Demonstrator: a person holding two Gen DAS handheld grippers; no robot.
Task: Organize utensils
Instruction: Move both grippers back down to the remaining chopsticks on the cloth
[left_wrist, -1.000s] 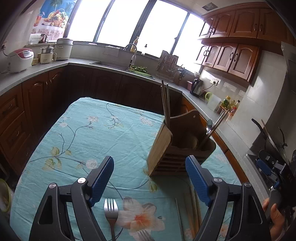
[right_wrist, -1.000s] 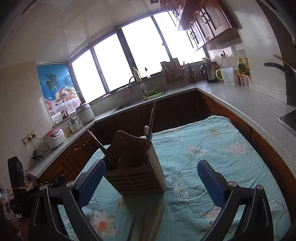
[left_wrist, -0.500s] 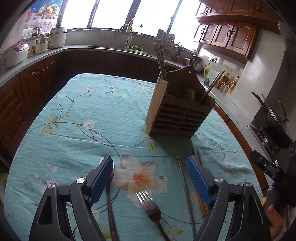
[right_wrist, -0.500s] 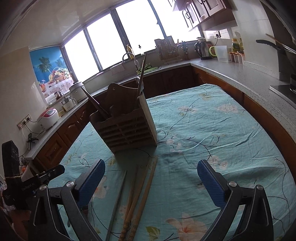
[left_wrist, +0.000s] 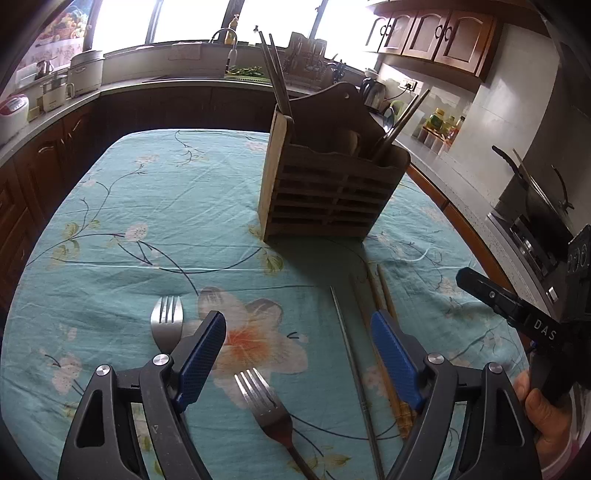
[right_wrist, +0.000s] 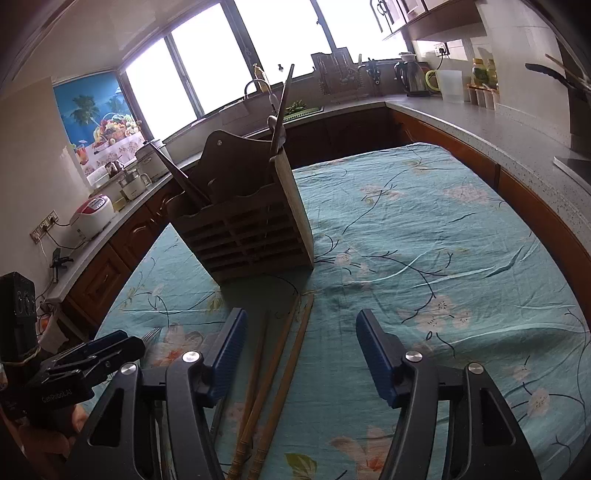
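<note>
Right hand-held gripper (right_wrist: 297, 350): jaws closing, angled down over the wooden chopsticks (right_wrist: 284, 365) that lie loose on the worktop (right_wrist: 443, 258). The sticks are between the blue pads but nearer the left one; no pad is seen pressing on them, so nothing is grasped yet. The narrowing is judged to be a pre-set for the thin bundle, so that the sticks are gathered together rather than scattered.

Left hand-held gripper (left_wrist: 298, 354): jaws released and wide, nothing held. A fork (left_wrist: 271, 410) lies between the pads, tines pointing toward the far edge of the worktop. A second fork (left_wrist: 167, 325) lies just outside the left pad, partly hidden by it. A single metal chopstick (left_wrist: 351, 354) runs along the inside of the right pad, with the wooden sticks beside it.

Wooden utensil holder (left_wrist: 332, 192): standing upright toward the far edge of the worktop, well apart from both grippers. Chopsticks are already stood in one end compartment, and long handles lean out of the other. The loose items are laid lengthwise toward the holder, near the front edge, which is judged to suit an end-on pick-up and a short carry.
</note>
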